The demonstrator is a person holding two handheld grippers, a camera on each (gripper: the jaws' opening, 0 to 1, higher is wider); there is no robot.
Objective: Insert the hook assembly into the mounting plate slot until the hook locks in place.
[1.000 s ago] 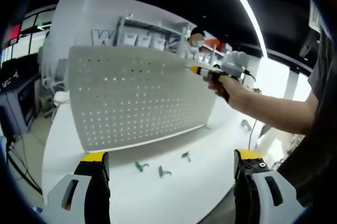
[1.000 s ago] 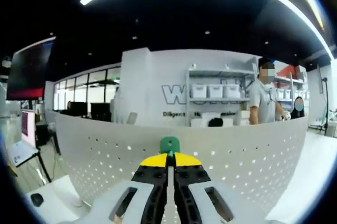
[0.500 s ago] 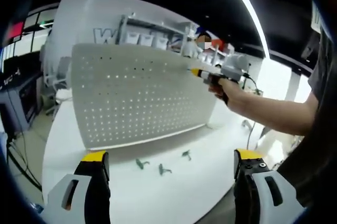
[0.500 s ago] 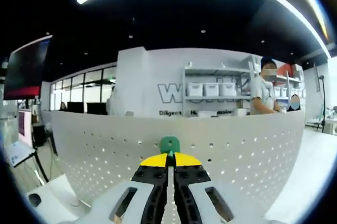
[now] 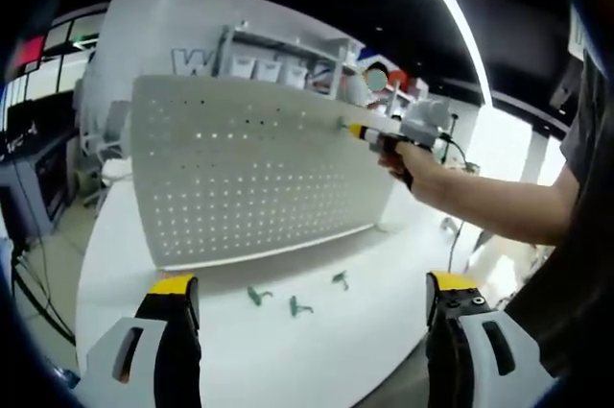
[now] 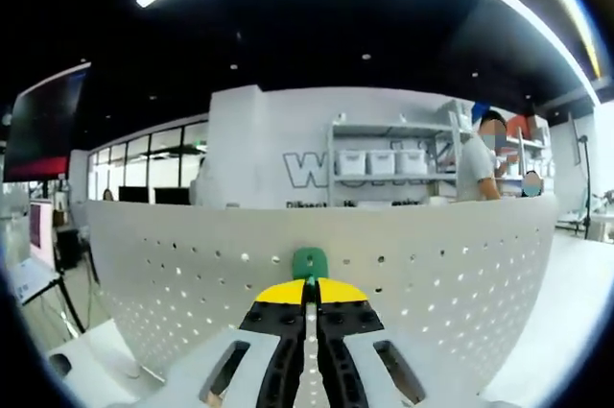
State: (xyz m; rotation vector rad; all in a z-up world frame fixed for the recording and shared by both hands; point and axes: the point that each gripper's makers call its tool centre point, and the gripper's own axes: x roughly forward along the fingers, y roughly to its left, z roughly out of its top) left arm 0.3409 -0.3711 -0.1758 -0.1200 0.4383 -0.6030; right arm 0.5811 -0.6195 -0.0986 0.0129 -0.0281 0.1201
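Right gripper (image 6: 309, 290) jaws pressed together, pinching green hook (image 6: 309, 262) at tips; hook held against upper part of white perforated mounting plate (image 6: 173, 283), whether seated in slot cannot tell. In left gripper view, right gripper (image 5: 357, 130) in person's hand (image 5: 414, 160) meets plate (image 5: 249, 173) near upper right edge. Left gripper (image 5: 312, 283) jaws spread wide, holding nothing, low over white table (image 5: 192, 278). Three spare green hooks (image 5: 298, 307) lie on table before plate, which stands upright
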